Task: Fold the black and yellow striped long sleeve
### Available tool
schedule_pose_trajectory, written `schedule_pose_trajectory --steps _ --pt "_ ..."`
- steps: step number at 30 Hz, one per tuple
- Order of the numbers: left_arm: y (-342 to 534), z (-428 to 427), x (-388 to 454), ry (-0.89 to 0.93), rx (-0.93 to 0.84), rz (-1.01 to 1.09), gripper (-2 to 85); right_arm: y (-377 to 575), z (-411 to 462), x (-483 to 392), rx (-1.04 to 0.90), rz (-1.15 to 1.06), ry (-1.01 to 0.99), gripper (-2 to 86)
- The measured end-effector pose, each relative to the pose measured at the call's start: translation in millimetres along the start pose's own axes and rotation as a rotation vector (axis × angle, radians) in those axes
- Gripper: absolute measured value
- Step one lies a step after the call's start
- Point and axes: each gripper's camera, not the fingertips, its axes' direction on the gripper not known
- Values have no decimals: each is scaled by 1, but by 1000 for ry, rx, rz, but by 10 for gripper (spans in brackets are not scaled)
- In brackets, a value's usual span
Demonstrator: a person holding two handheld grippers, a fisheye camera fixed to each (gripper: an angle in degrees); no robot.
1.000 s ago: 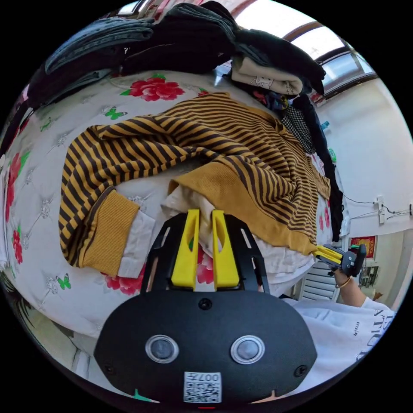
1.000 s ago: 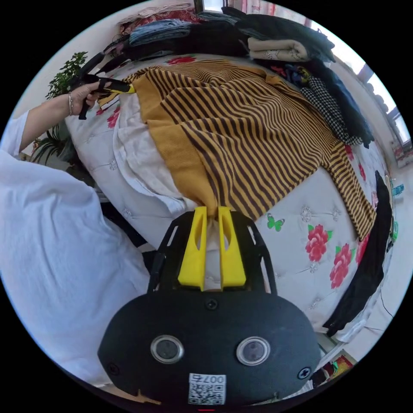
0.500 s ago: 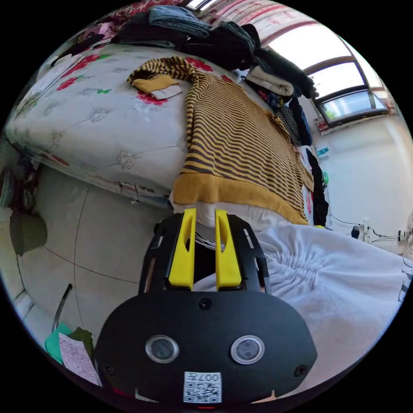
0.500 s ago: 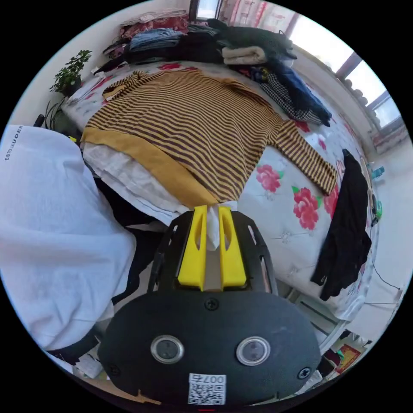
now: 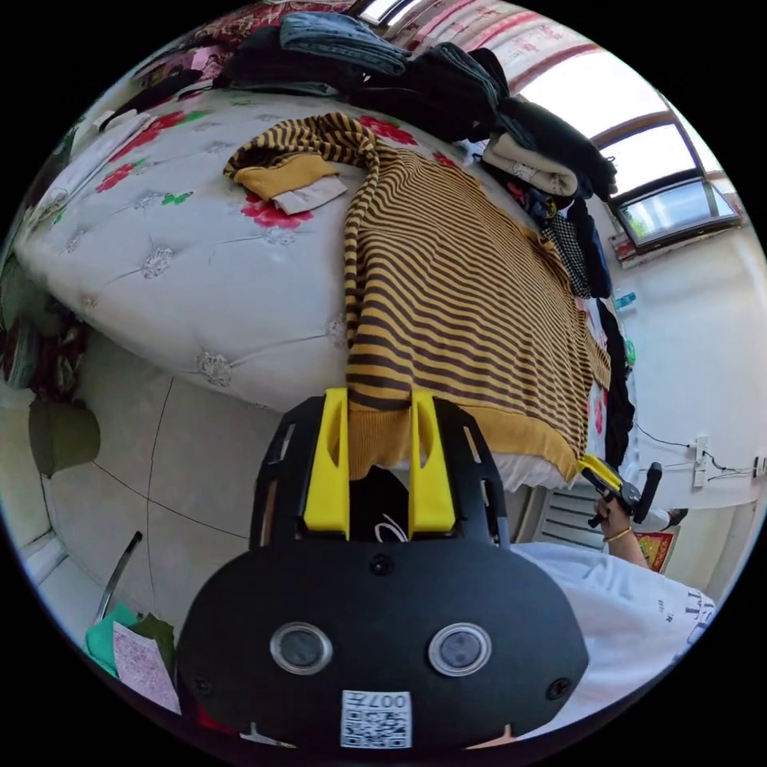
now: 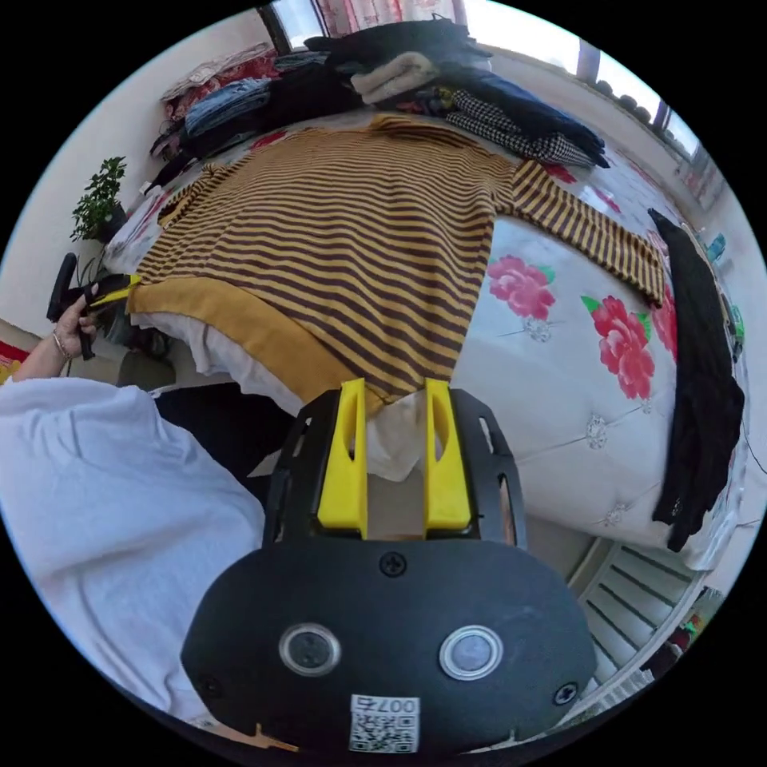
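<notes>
Your left gripper (image 5: 380, 399) has its fingers (image 5: 329, 455) spread now, with the yellow hem (image 5: 383, 435) of the sweater (image 5: 455, 304) lying loose between them; half a second ago they stood much closer together at that corner. Your right gripper (image 6: 393, 391) has opened the same way: its fingers (image 6: 343, 455) stand apart, and the other hem corner, with its white lining (image 6: 395, 439), sits between them without being pinched. So you have let go at both corners.

Beyond the fingers, the sweater lies spread flat on the bed (image 6: 559, 383), hem at the near edge, body smooth. Off the right fingers one sleeve (image 6: 587, 232) reaches out flat to the side; off the left fingers the other sleeve (image 5: 311, 156) is bunched and curled near the far end. Past it, piled clothes (image 5: 415, 72) line the far side of the bed.

The spreading step looks done. The folding proper has not started, and that curled sleeve probably wants straightening first.
</notes>
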Motion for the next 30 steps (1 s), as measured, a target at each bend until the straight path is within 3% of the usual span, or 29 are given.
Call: schedule_pose_trajectory --steps 6,8,12,16,20,22,24,26,30 --pt "4 -11 -14 -7 -23 77 94 14 -7 2 -118 -48 18 56" --pt "15 -33 -36 40 58 37 88 2 -24 10 -39 -23 12 48" --pt "9 -59 -82 110 185 -151 80 -82 -54 20 148 -36 23 45" --pt "-48 -64 -111 103 260 -215 95 -203 -49 25 208 -70 -48 42" --pt "-113 -48 -117 73 316 -195 126 -295 -22 33 198 -72 -66 38" --pt "-137 -35 -118 35 259 -201 128 -343 8 40 135 -63 -61 35" --pt "-145 -34 -116 -68 272 -206 95 -373 36 44 46 -77 -79 31" --pt "-150 -33 -119 -121 251 -199 53 -394 60 50 -19 -89 -43 25" --pt "-151 -45 -140 -68 280 -257 25 -426 68 94 23 75 275 9"
